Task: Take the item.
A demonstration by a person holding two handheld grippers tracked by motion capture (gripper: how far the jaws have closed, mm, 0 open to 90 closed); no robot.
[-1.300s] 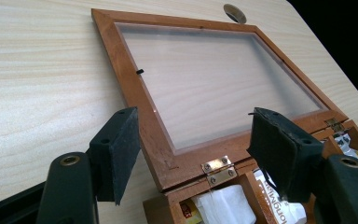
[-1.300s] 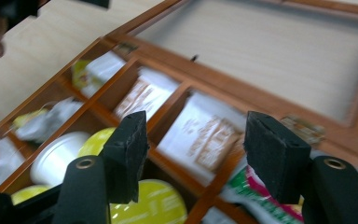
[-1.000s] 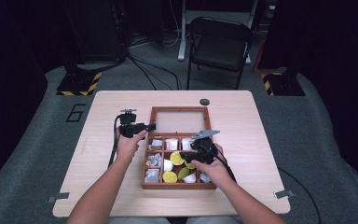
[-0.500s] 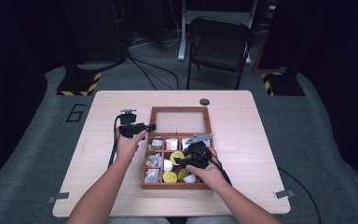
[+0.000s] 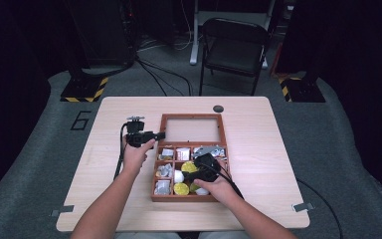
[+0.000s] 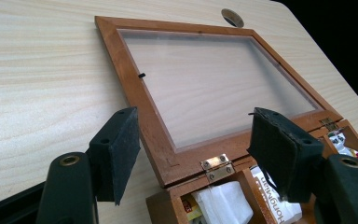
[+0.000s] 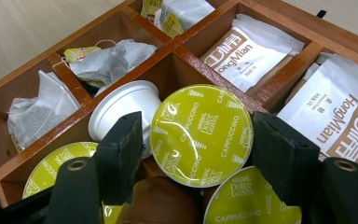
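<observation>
Left gripper (image 5: 160,134) rests at box's far-left corner, above hinge (image 6: 216,165); my fingers (image 6: 121,151) released, nothing between; likely steadying wooden box (image 5: 186,197) mid-surface, glass lid (image 6: 205,79) lying flat behind. Right gripper (image 7: 198,149) lowered into middle compartment; fingers have just been opening, straddling green cappuccino capsule (image 7: 200,135) tilted against white capsule (image 7: 123,109), pads not pressing yet.

Capsules (image 7: 200,135) lie in the box (image 5: 186,197), its lid (image 5: 192,129) seemingly flat behind.
</observation>
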